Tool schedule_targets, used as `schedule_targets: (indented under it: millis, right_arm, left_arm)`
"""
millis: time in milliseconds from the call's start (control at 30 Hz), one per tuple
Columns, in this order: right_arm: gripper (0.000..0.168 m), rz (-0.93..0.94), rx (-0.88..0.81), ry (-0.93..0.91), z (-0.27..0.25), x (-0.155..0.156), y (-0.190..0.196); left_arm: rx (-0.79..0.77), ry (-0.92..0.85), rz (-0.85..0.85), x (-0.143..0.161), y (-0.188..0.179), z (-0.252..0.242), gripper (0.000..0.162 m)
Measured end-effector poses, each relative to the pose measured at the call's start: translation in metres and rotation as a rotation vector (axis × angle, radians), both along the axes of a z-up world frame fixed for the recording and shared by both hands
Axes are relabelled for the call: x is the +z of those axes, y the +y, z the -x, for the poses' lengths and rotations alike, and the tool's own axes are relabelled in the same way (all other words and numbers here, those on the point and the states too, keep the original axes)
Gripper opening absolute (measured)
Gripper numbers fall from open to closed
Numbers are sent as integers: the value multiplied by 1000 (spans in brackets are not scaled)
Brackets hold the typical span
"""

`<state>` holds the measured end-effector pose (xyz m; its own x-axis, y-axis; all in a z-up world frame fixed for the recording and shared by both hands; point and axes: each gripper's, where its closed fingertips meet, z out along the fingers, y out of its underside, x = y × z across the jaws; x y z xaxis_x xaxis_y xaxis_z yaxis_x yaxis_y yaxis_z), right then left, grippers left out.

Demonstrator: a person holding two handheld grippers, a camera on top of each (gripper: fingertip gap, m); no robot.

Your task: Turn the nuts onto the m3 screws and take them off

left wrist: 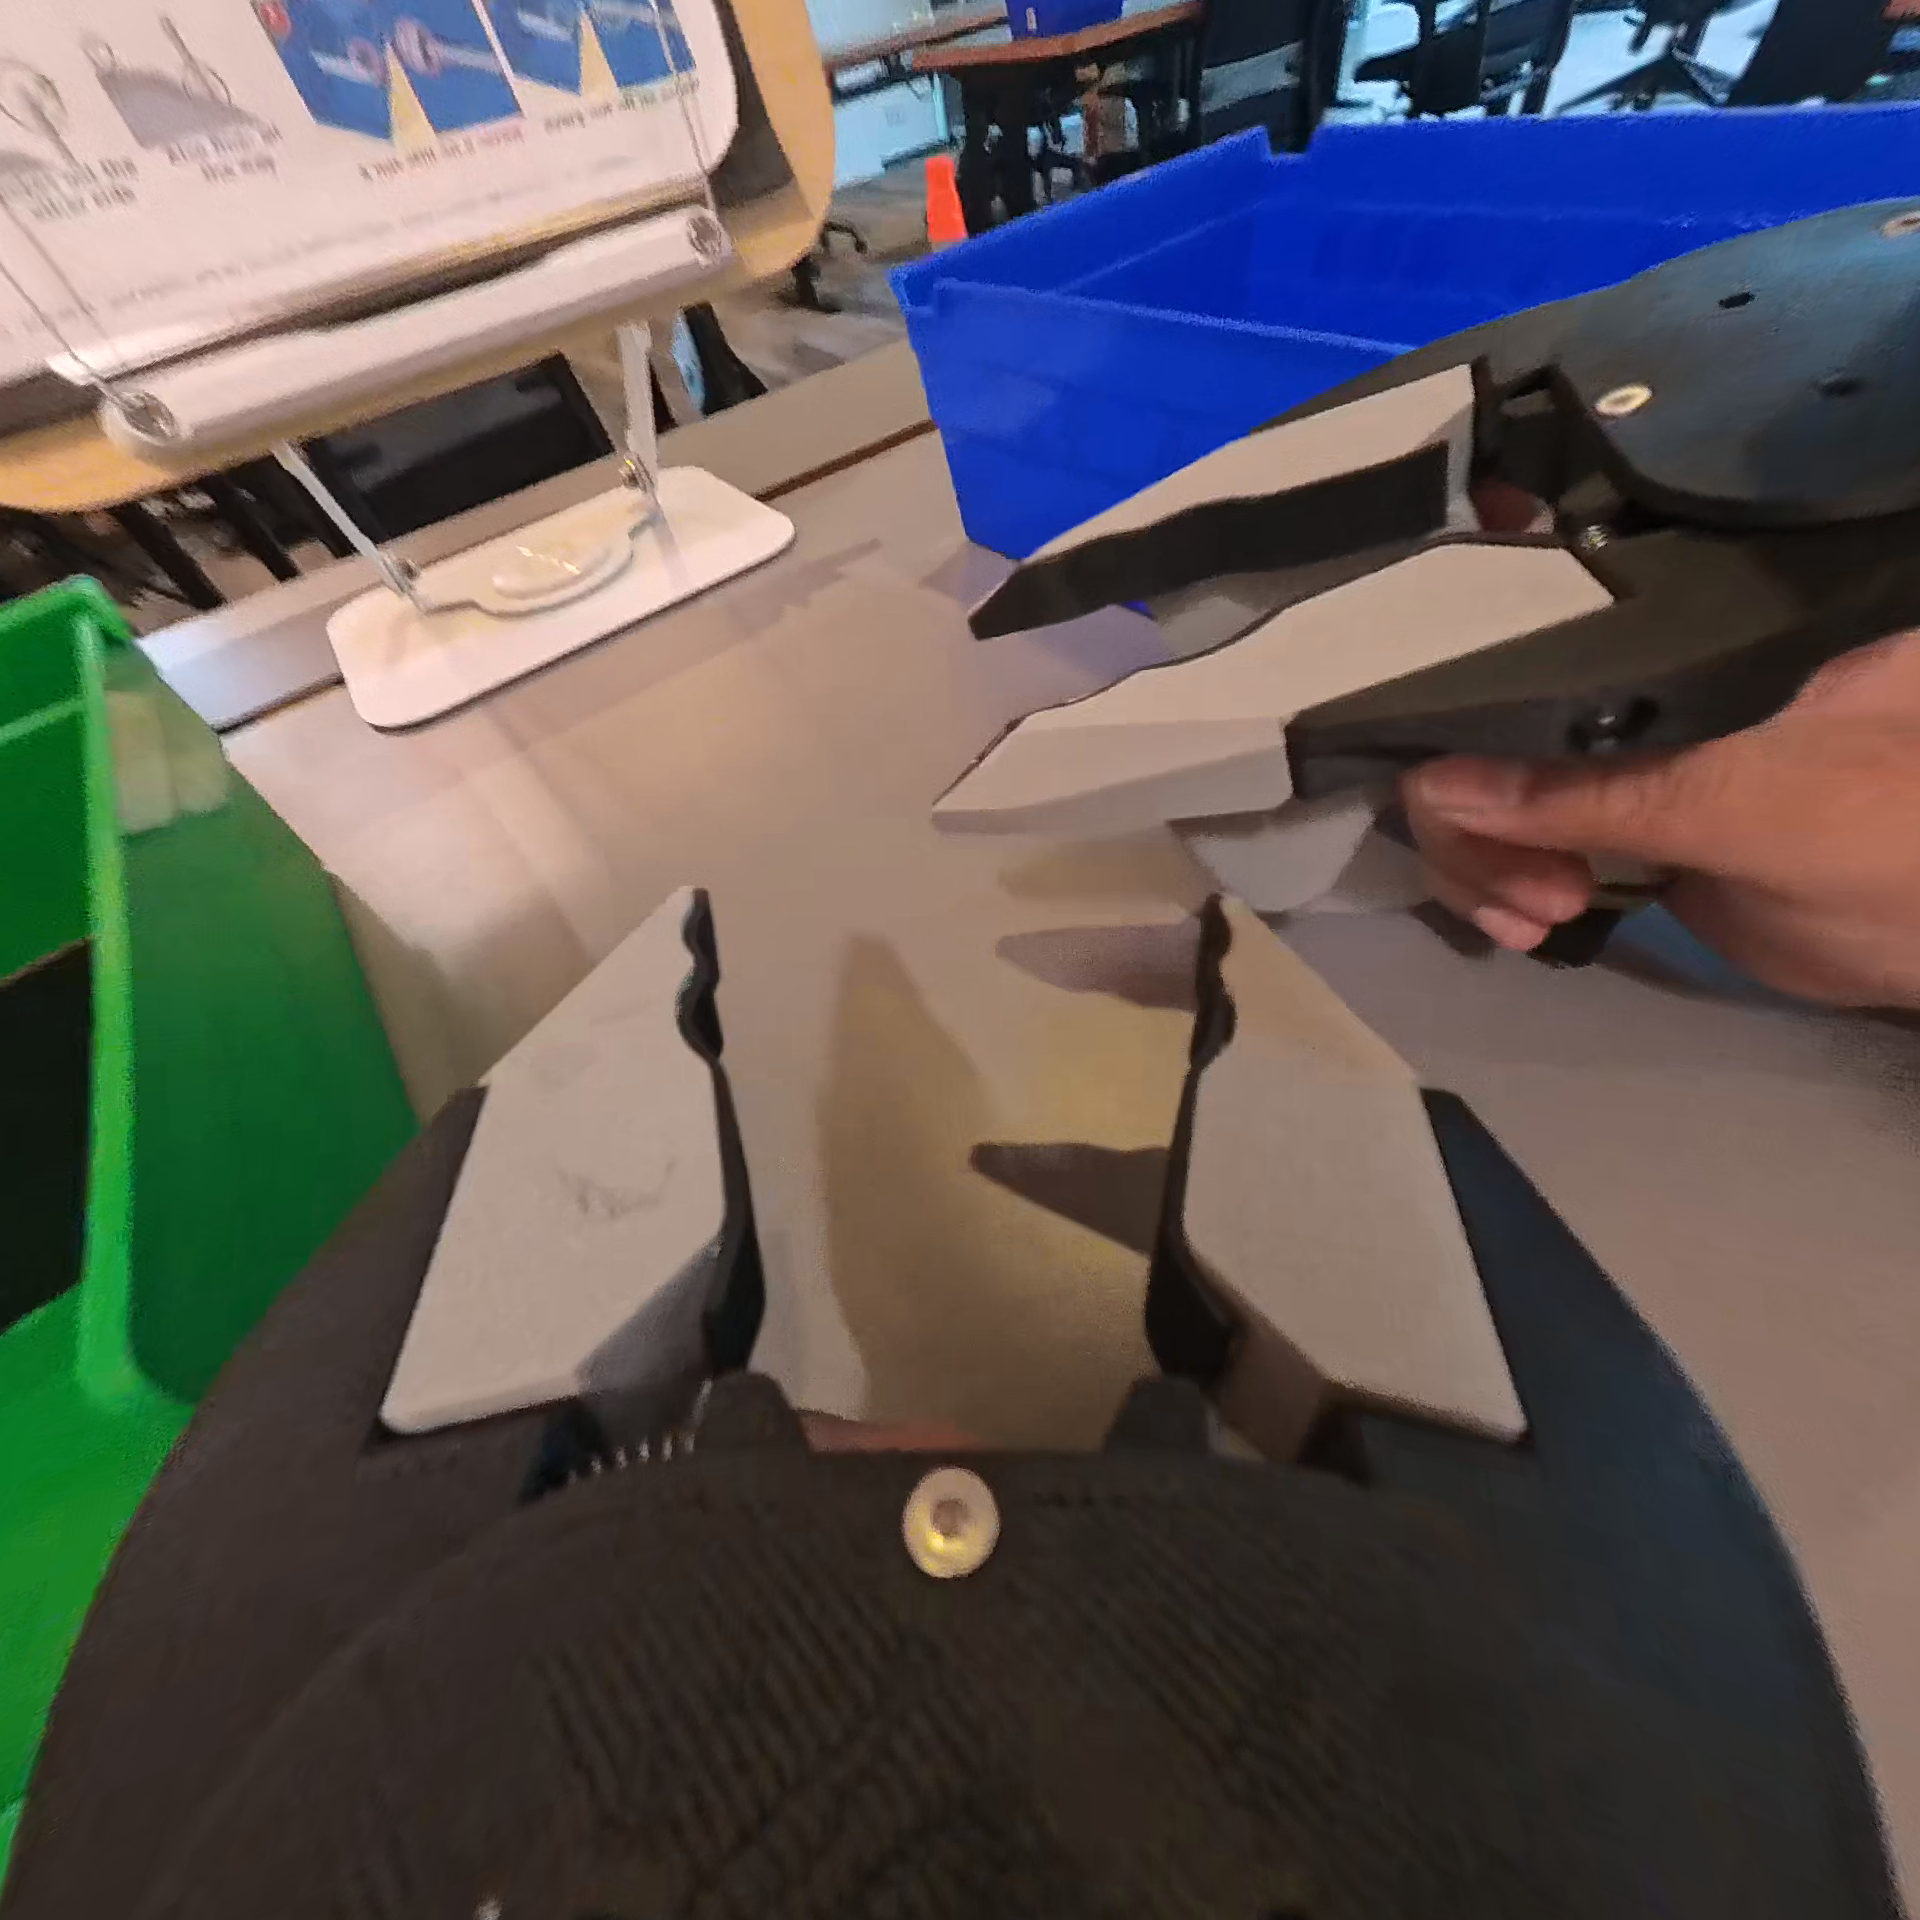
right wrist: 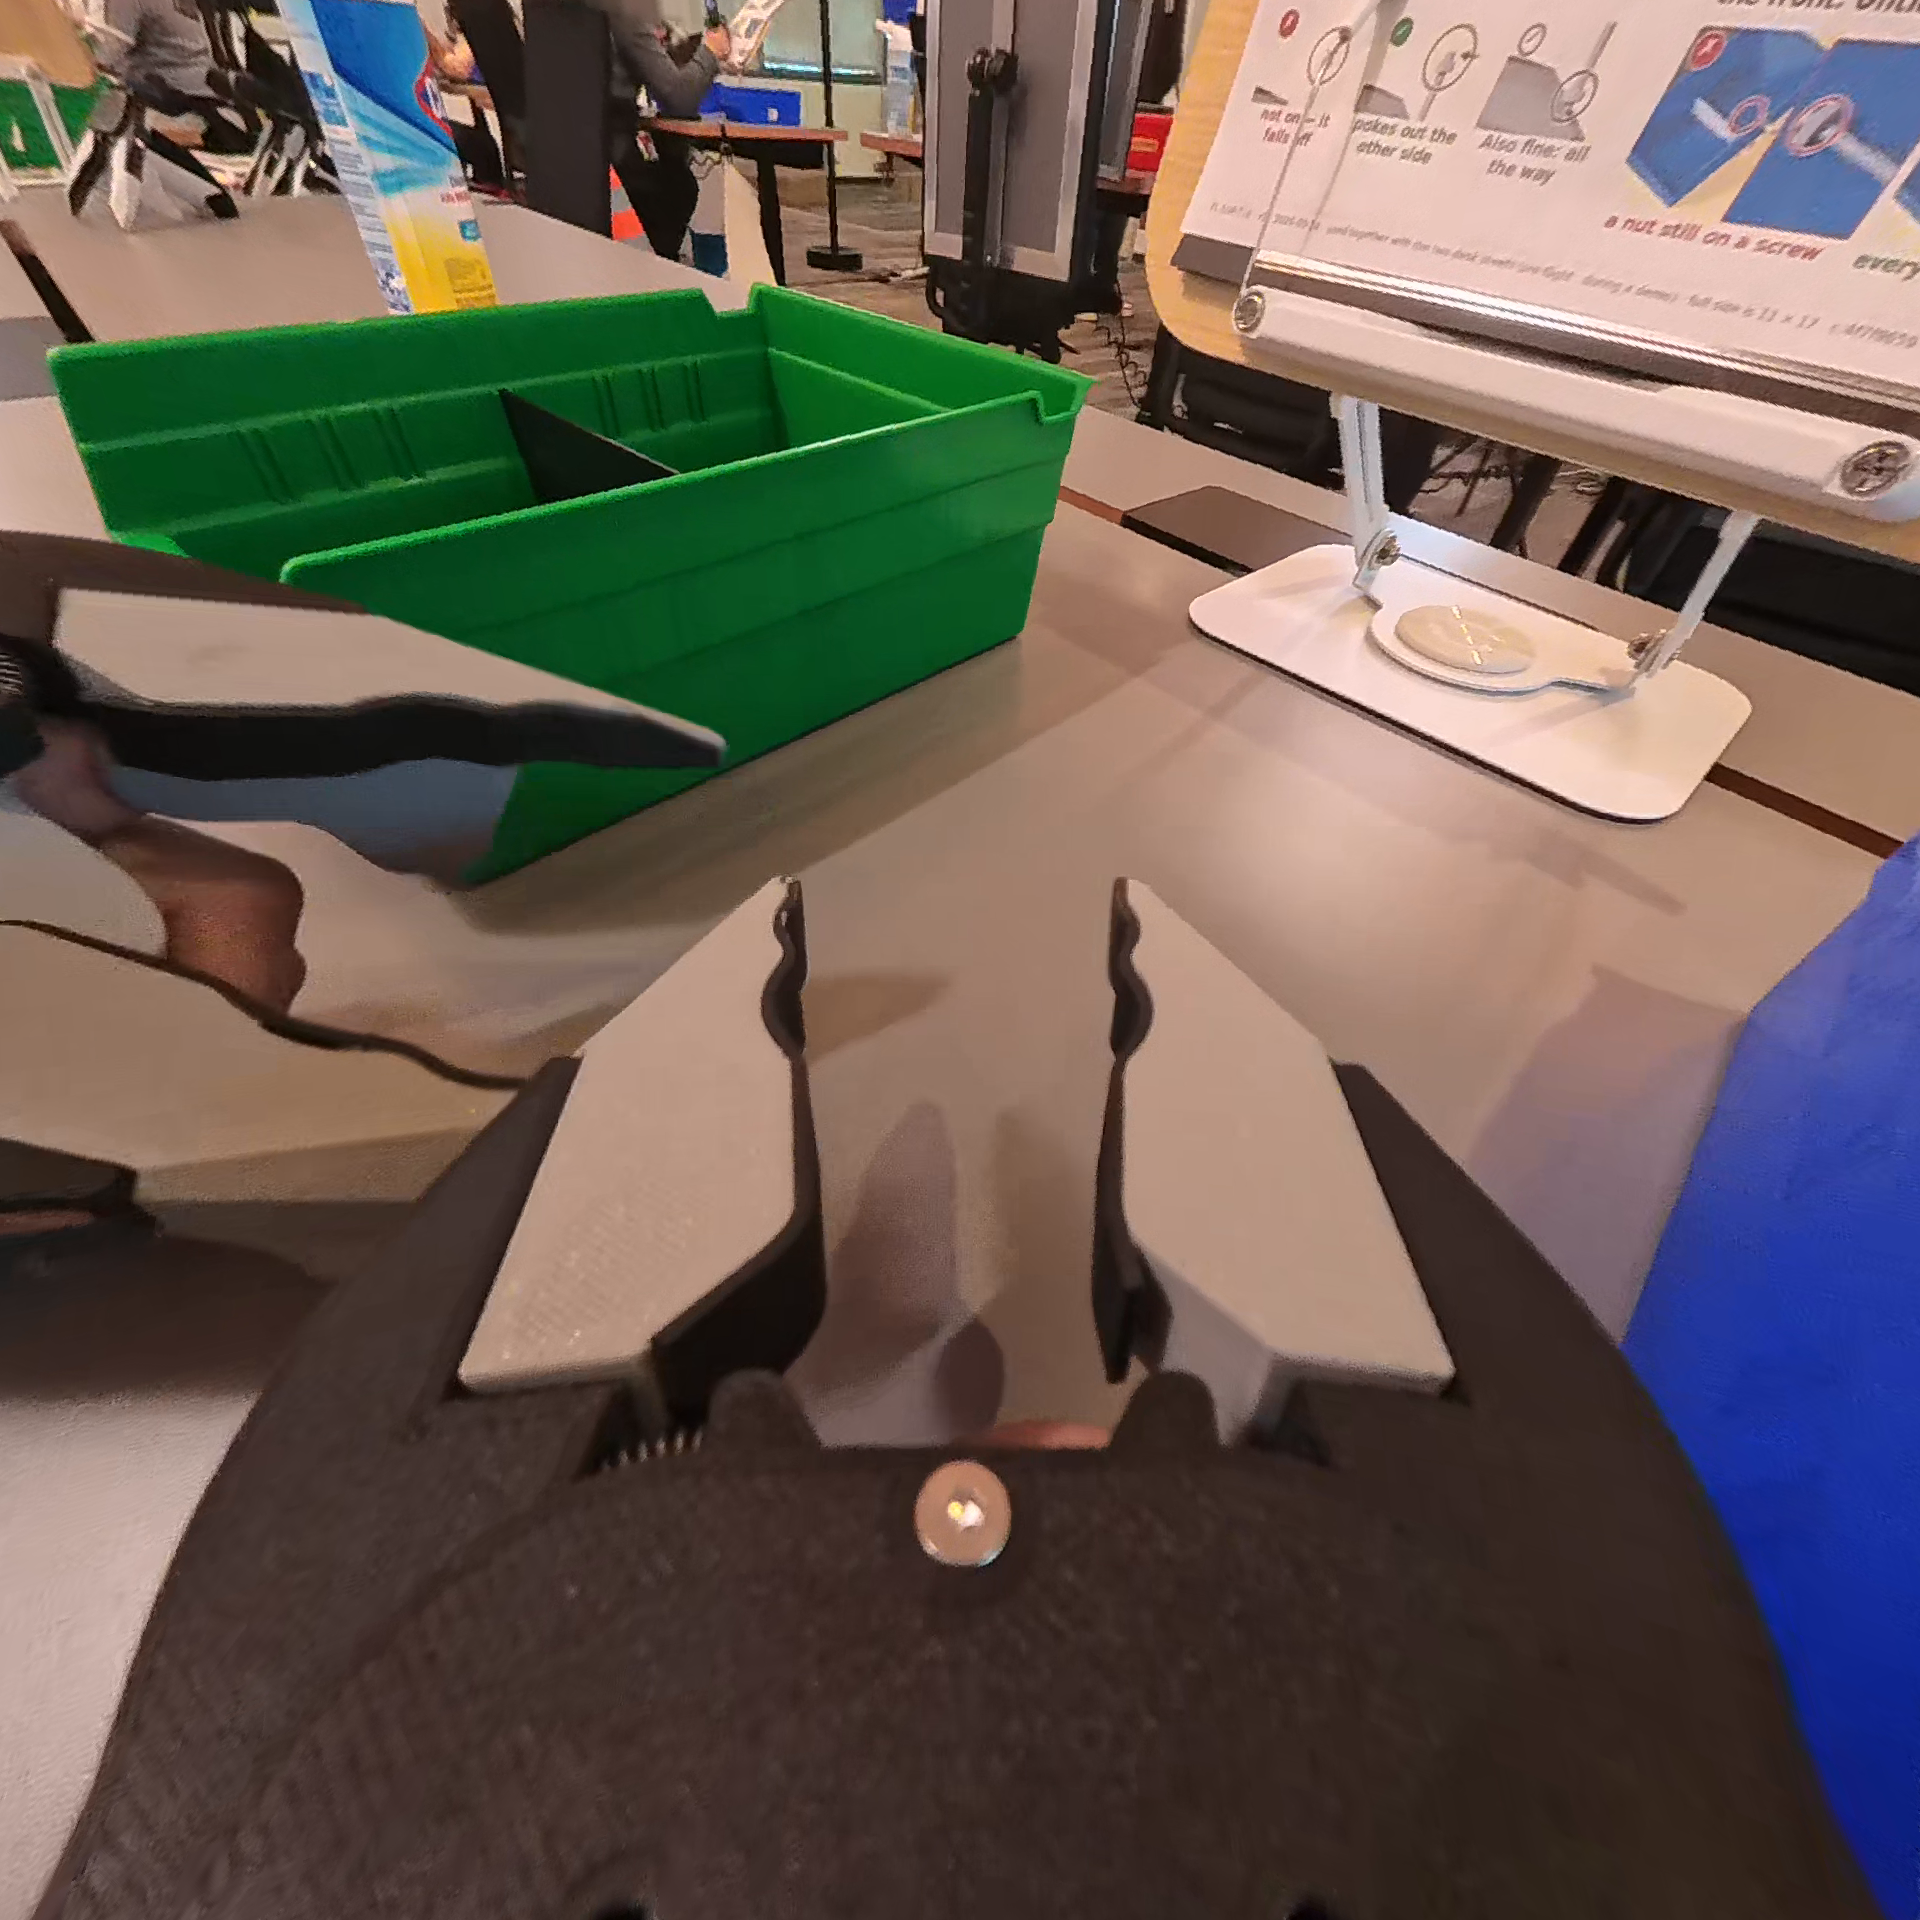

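No nut or screw shows in either view. My left gripper (left wrist: 956, 904) is open and empty above the grey table (left wrist: 727, 790), beside the green bin (left wrist: 156, 1039) on its left. My right gripper (right wrist: 954, 894) is open and empty above the table (right wrist: 1195, 831), between the green bin (right wrist: 644, 582) and the blue bin (right wrist: 1829, 1247). The right gripper also shows in the left wrist view (left wrist: 961, 717), open, held by a hand in front of the blue bin (left wrist: 1195, 343). The left gripper's upper finger (right wrist: 395, 707) shows at the left of the right wrist view.
A white stand (left wrist: 561, 582) holds an instruction sheet (left wrist: 343, 135) at the table's far side; it shows in the right wrist view too (right wrist: 1475, 686). The green bin has a black divider (right wrist: 582, 447); its contents are hidden. Chairs, desks and people fill the background.
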<state>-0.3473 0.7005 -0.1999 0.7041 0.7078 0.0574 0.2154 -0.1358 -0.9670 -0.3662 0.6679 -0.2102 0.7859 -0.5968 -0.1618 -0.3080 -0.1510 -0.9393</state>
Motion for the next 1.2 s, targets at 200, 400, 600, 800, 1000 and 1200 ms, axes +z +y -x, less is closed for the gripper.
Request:
schedule_targets:
  millis: [200, 400, 600, 800, 1000, 1200]
  right_arm:
    - [57, 55, 25, 16, -2, -5, 1]
    - [57, 98, 43, 46, -2, -7, 3]
    - [57, 94, 72, 58, -1, -5, -5]
    - [55, 95, 90, 78, 8, -3, -8]
    - [58, 115, -22, 44, -9, -10, 3]
    - [57, 83, -49, 6, -13, -10, 5]
  left_arm:
    - [3, -71, 7, 5, 1, 6, 92]
    - [-5, -151, -18, 15, 2, 5, 79]
    - [-34, -97, -12, 10, -2, -4, 85]
    - [10, -87, -75, 16, -4, 2, 81]
    - [78, -129, -107, 23, -1, 13, 74]
    - [102, -69, -143, 22, -2, 12, 74]
